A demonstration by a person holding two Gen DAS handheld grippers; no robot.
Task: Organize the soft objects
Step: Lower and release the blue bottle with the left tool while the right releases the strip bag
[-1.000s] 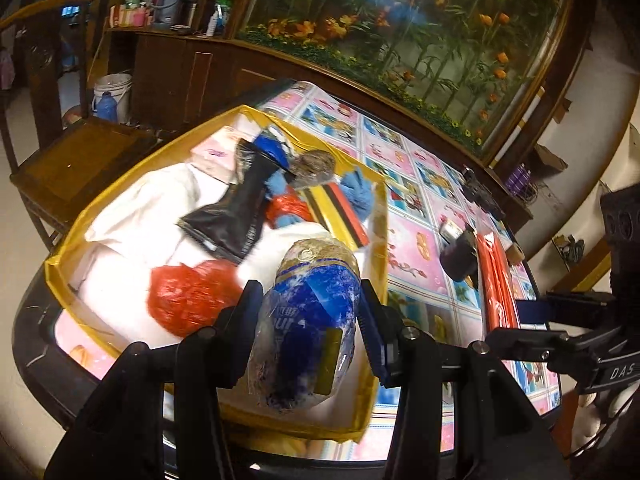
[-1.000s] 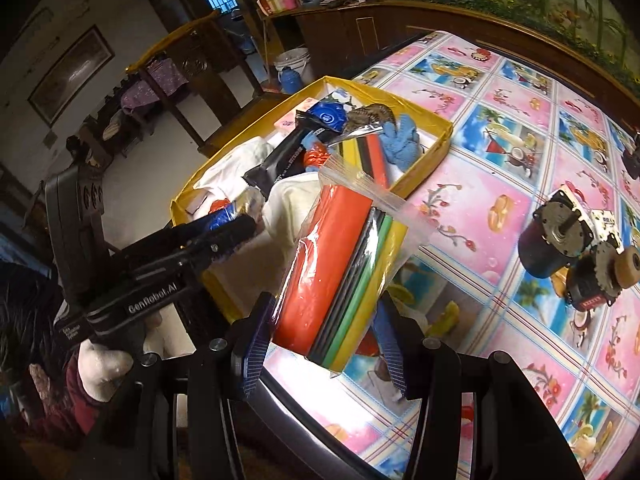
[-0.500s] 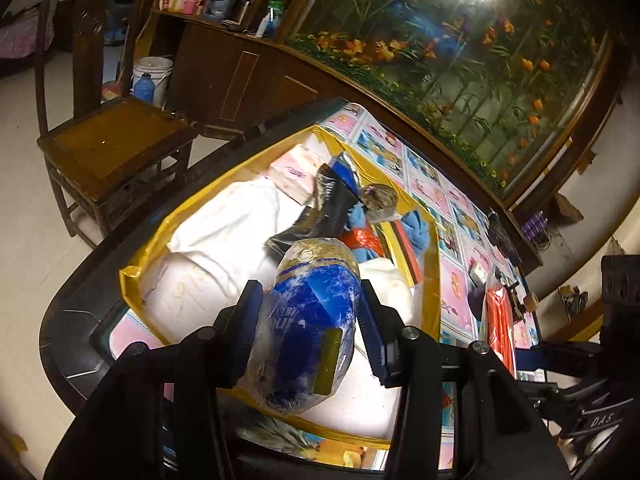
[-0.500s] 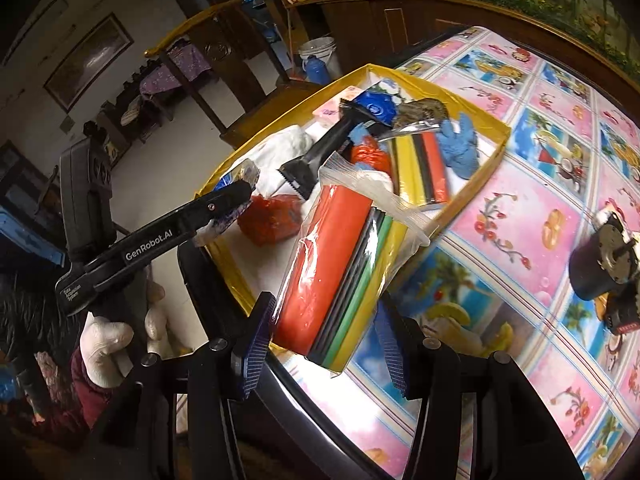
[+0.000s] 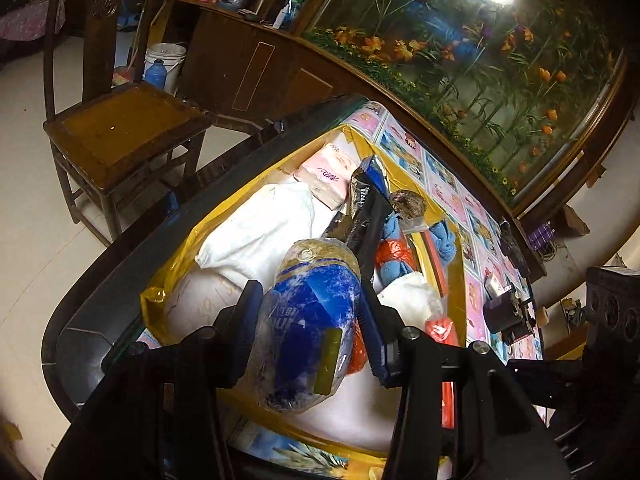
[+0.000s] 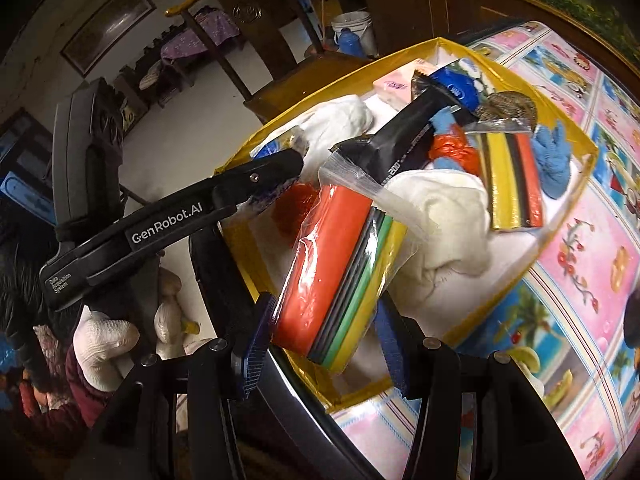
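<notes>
a: what's in the yellow box in the middle of the left wrist view?

b: a heap of soft things. white cloth at the left, a pink tissue pack at the far end, a black pouch lying across the middle, a red plastic bag and blue cloth to its right, with a striped sponge pack beside them. the box sits on the counter, on its picture-print cover.

a: and the left tool?

b: clamped on a blue and clear bag, low in the frame, over the near end of the box.

a: the right tool?

b: closed on a clear bag of coloured sheets, red, black, green and yellow, held upright over the box's near corner at lower centre of the right wrist view. whether either bag touches the box's contents, i cannot tell.
</notes>
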